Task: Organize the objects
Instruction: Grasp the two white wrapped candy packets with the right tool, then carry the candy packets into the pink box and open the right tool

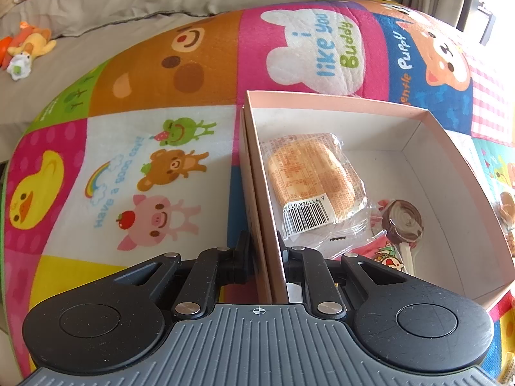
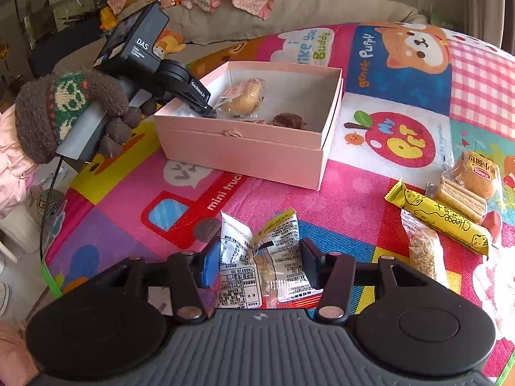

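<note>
Nearest the onlooker, the right tool (image 2: 256, 263) stands spread over a crinkled white snack packet (image 2: 257, 267) lying on the printed play mat (image 2: 354, 199). Its fingers flank the packet on both sides and are not yet closed on it. The packet is thin, glossy film with loose, puckered ends.

Risk one: a clench on that slack film could catch only a corner, and the packet may then slip or swing free on the way to the box.

To the right lie a yellow cheese stick wrapper (image 2: 441, 217), a clear sachet of grain (image 2: 425, 251) and a wrapped round cake (image 2: 476, 177), crowded together and partly overlapping. Risk two: a pick there may drag a neighbour along.

Further off sits the pink cardboard box (image 2: 244, 151), rigid, matte and square-cornered, open at the top. The left tool (image 1: 264, 251) is clamped on the box's near side wall, one finger inside and one outside. A hand in a knitted glove (image 2: 64, 112) carries that tool.

Risk three: the pinch on a thin card wall may crease it or tip the box if pulled.

Inside rest a wrapped bun (image 1: 309, 177) with a barcode label and a brown swirl lollipop (image 1: 404, 222) in cellophane. Beyond, a beige sofa (image 2: 305, 9) holds crumpled clothing.
</note>
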`<action>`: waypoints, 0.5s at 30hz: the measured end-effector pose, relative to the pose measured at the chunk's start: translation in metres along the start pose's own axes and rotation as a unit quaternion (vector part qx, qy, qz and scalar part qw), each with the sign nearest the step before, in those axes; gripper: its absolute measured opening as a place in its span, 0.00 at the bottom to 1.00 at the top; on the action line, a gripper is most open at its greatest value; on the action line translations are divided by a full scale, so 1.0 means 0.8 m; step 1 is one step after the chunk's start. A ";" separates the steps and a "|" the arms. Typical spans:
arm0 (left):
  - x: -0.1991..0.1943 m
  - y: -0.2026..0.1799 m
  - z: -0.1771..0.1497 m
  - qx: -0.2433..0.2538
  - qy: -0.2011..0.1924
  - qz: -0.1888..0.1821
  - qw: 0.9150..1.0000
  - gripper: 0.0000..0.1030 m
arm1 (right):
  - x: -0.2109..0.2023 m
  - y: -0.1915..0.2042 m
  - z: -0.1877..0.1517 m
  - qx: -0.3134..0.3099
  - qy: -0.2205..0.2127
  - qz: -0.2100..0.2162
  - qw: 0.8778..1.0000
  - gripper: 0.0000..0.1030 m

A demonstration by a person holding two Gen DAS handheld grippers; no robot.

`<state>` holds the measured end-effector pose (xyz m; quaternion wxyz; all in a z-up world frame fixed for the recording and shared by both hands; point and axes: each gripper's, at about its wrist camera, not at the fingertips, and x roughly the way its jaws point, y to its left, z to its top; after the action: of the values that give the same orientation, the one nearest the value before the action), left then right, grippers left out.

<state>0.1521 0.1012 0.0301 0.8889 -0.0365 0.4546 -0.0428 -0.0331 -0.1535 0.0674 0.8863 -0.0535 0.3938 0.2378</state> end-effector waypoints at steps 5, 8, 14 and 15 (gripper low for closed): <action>-0.001 0.000 0.000 -0.006 -0.001 0.000 1.000 0.15 | -0.036 0.009 0.023 -0.008 -0.026 -0.007 1.000 0.49; -0.001 -0.001 -0.001 -0.006 -0.004 0.001 1.000 0.15 | -0.063 0.008 0.050 -0.010 -0.055 -0.004 0.998 0.49; -0.001 0.000 -0.002 -0.007 -0.006 0.001 1.000 0.15 | -0.078 -0.009 0.143 0.010 -0.094 -0.002 0.996 0.50; -0.001 0.001 -0.003 -0.008 -0.006 -0.001 1.000 0.15 | -0.070 -0.015 0.157 0.021 -0.093 -0.001 0.995 0.50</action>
<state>0.1499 0.1017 0.0294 0.8915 -0.0438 0.4492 -0.0396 0.0245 -0.1496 0.1931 0.9201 -0.0129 0.3145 0.2330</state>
